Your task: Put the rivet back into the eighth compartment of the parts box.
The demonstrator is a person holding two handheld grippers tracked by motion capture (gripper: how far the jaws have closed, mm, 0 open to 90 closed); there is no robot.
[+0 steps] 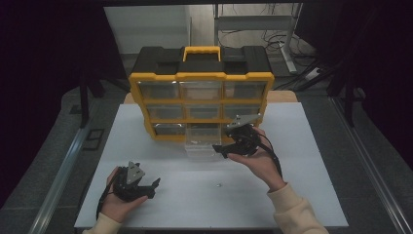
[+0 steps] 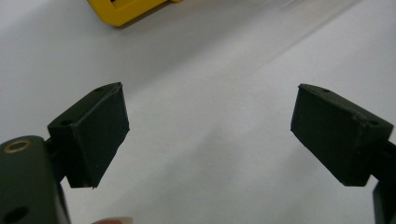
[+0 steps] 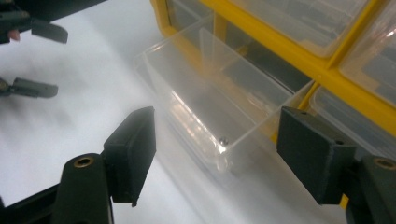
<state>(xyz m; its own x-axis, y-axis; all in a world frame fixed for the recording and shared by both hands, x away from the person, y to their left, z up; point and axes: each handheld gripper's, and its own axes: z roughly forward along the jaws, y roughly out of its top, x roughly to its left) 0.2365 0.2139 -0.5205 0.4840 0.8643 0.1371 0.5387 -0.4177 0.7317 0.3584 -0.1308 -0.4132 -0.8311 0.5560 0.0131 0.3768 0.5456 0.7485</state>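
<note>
— Nearest the camera, what sits at the table's near left?

— Left gripper [image 1: 144,187], held in the person's left hand [image 1: 117,202] and resting low over the white table [image 1: 302,195]. Its jaws stand wide apart with nothing between them; the left gripper view has bare table under them and a yellow corner of the organizer [image 2: 126,11] far off.

— And the right gripper [image 1: 225,152]?

— Farther in, right of centre, at the front right corner of the clear drawer [image 1: 202,141]. Its jaws are wide too, gripping nothing; in the right gripper view the drawer's corner [image 3: 224,154] lies between them, whether touching I cannot tell.

— Where is that drawer?

— Pulled partly out of the bottom middle slot of the yellow-and-black organizer [image 1: 201,78], which stands at the far middle. A small screw [image 3: 223,139] lies inside, near its front wall.

— Anything else?

— A small metal piece [image 1: 218,185] lies on the table between the hands.
</note>
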